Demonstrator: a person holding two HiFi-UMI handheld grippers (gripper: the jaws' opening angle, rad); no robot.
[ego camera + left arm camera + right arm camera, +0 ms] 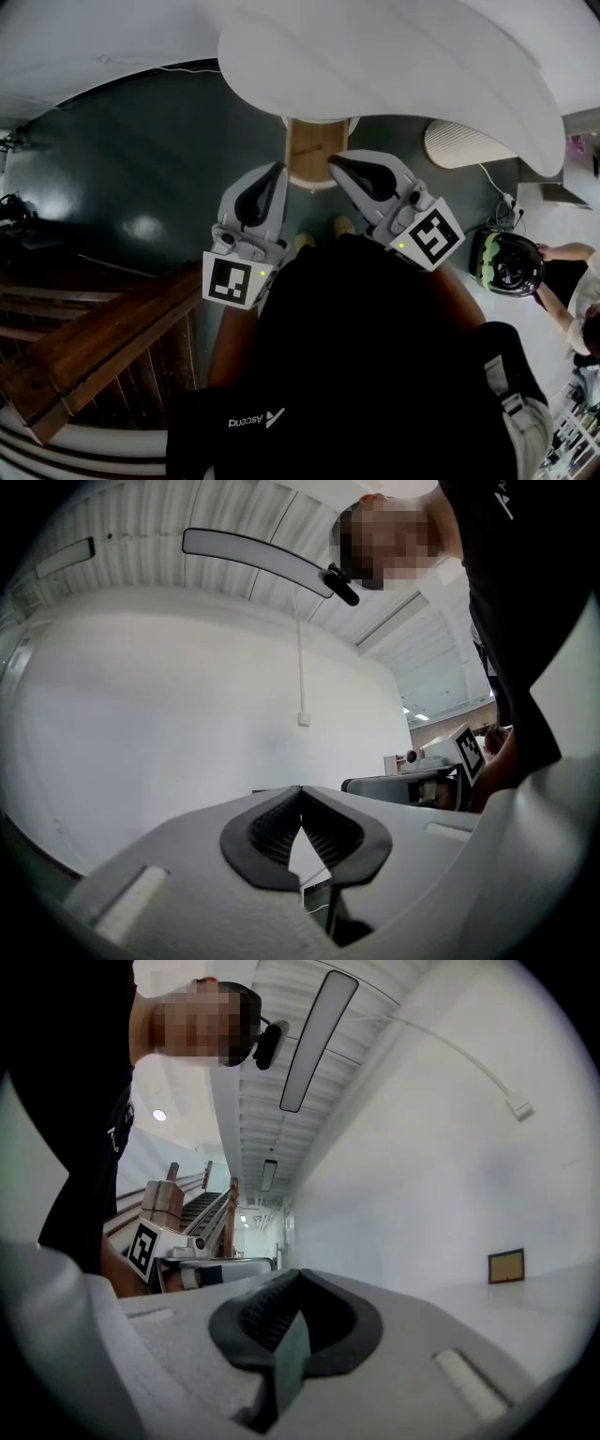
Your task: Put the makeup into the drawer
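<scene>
My left gripper (300, 797) has its jaws together at the tips with nothing between them, and my right gripper (298, 1279) is likewise closed and empty. Both sit side by side close against my chest. Just ahead of their tips a wooden panel (314, 150) stands under a white table (394, 56); I cannot make out the makeup

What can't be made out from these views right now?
Head view: the small wooden panel is cut off by the white curved tabletop; drawer or not, cannot tell.
Both gripper views: the shut left gripper and right gripper face wall and ceiling; no makeup or drawer shows.
</scene>
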